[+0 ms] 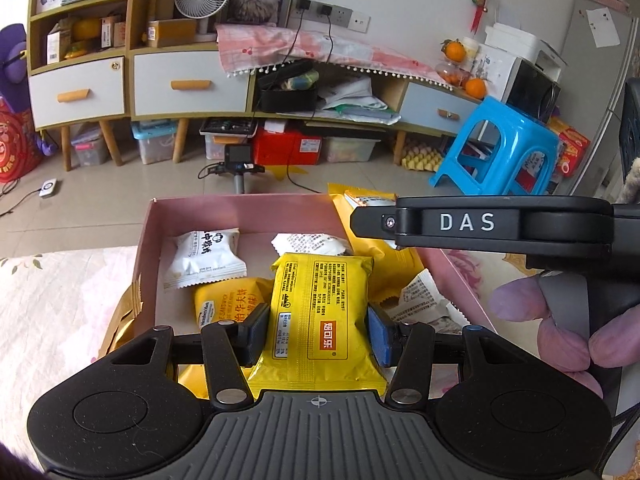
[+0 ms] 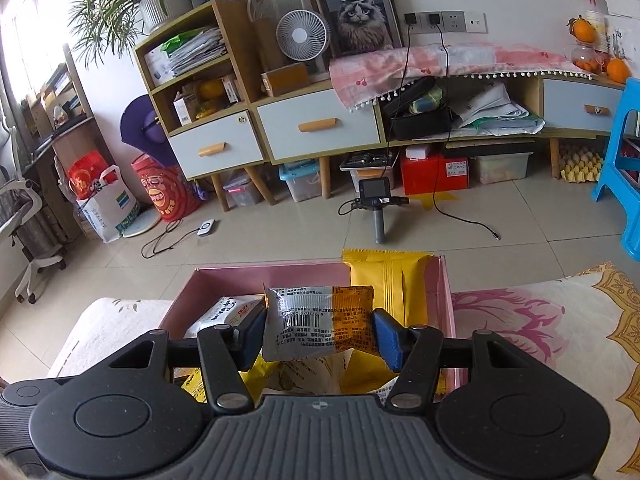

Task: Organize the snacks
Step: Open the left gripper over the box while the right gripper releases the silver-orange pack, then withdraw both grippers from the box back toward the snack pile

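Sitting on a floral cloth (image 2: 552, 320), the pink box (image 1: 240, 210) takes up the middle of both views, its far wall toward the tiled floor. Inside it, a white pack (image 1: 206, 258) lies at the back left, a second white one (image 1: 308, 245) sits further right, and an orange-yellow pack (image 2: 390, 284) stands up against the far right corner, poking over the rim. Now the left gripper (image 1: 318, 332): its jaws are closed partway around a yellow pack (image 1: 320, 316), pads pressing both long edges, holding it over the box's near end. Across in the other view, the right gripper (image 2: 320, 334) is clamped just the same on a silver-and-orange pack (image 2: 320, 326), barcode facing up, raised above the snacks lying in the box. A hand (image 1: 560, 328) shows at the right edge of the left view.
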Demonstrator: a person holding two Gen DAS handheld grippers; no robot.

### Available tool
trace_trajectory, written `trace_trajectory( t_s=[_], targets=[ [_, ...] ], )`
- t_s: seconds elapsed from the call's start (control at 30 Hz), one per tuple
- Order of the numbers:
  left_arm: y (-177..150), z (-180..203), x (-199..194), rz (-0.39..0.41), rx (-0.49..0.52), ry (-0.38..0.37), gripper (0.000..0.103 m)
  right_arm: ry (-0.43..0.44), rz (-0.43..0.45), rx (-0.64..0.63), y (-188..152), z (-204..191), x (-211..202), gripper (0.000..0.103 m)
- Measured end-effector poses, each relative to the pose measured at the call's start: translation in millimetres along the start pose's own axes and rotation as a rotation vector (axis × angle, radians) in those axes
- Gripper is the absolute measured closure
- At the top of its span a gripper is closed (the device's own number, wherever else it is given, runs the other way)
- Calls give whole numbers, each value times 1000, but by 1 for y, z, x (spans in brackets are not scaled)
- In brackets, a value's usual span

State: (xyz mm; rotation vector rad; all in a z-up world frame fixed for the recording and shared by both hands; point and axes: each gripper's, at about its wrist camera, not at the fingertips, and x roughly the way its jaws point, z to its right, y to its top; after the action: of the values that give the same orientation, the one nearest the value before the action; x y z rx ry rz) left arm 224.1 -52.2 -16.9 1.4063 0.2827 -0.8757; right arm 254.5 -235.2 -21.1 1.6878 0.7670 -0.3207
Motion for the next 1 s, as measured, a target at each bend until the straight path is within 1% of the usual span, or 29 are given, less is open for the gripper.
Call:
trace_trajectory(
  t_s=[0.07, 0.13, 0.17, 0.23, 0.33, 0.4, 0.43, 0.53, 0.7, 0.87, 1.0],
  targets=[
    [1, -1, 1, -2, -1, -2, 54, -9, -1, 1, 1, 0, 1, 53],
    [0, -1, 0, 0, -4, -12, 51, -12, -2, 3, 0, -2, -1, 50],
    [0, -2, -1, -1, -6, -18, 49, -15, -1, 2, 0, -3, -2, 46],
    [1, -2, -3, 1, -10, -26, 39, -18, 2, 2, 0, -4, -4, 42],
    [0, -1, -9, 8, -10, -29, 29, -23, 4, 2, 1, -4, -9, 34],
    [0, 0, -13, 11, -14, -36, 26, -28, 10, 6, 3, -4, -15, 26],
    [0, 1, -16, 13, -13, -38, 23, -29, 13, 8, 3, -4, -18, 25],
    [-1, 4, -27, 20, -3, -43, 19, -31, 19, 11, 5, -7, -27, 20],
    [-8, 9, -49, 37, -1, -52, 17, -38, 39, 14, 2, -9, -49, 15],
    [-21, 15, -78, 40, -6, -51, 16, -53, 47, 19, -8, -15, -76, 14],
    [-33, 20, -104, 41, -18, -42, 13, -57, 57, 16, -20, -25, -104, 12]
  ],
)
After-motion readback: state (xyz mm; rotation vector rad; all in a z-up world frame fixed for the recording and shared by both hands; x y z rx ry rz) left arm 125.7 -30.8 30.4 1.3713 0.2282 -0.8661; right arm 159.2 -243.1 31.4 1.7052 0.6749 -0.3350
